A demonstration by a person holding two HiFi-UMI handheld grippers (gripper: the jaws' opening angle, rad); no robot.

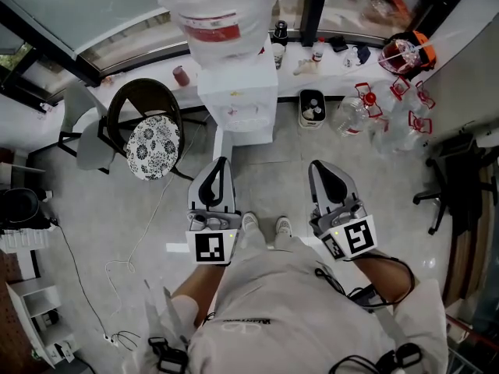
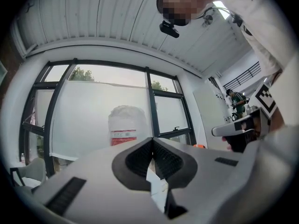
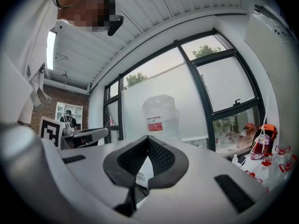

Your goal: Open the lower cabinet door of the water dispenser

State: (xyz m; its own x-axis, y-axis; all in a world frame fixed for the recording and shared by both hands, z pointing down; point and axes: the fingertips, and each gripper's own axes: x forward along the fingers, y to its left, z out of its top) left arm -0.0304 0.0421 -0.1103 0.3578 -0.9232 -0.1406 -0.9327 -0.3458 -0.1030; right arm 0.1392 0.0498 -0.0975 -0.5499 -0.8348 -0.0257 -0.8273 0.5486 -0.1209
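The white water dispenser (image 1: 237,100) stands against the window wall with a clear bottle (image 1: 220,10) on top. I look down on it from above, so its lower cabinet door is hidden. The bottle (image 2: 124,127) rises beyond the left jaws, and the bottle (image 3: 161,115) also stands ahead of the right ones. My left gripper (image 1: 221,164) and right gripper (image 1: 318,165) are held side by side in front of the person, short of the dispenser and touching nothing. The left gripper (image 2: 152,139) is shut and empty. The right gripper (image 3: 148,138) is shut and empty too.
A chair with a patterned cushion (image 1: 153,147) stands left of the dispenser. A small bin (image 1: 313,107) and several empty bottles (image 1: 355,115) lie to its right. A white cable (image 1: 144,236) trails over the floor on the left. A dark office chair (image 1: 452,185) is at the right.
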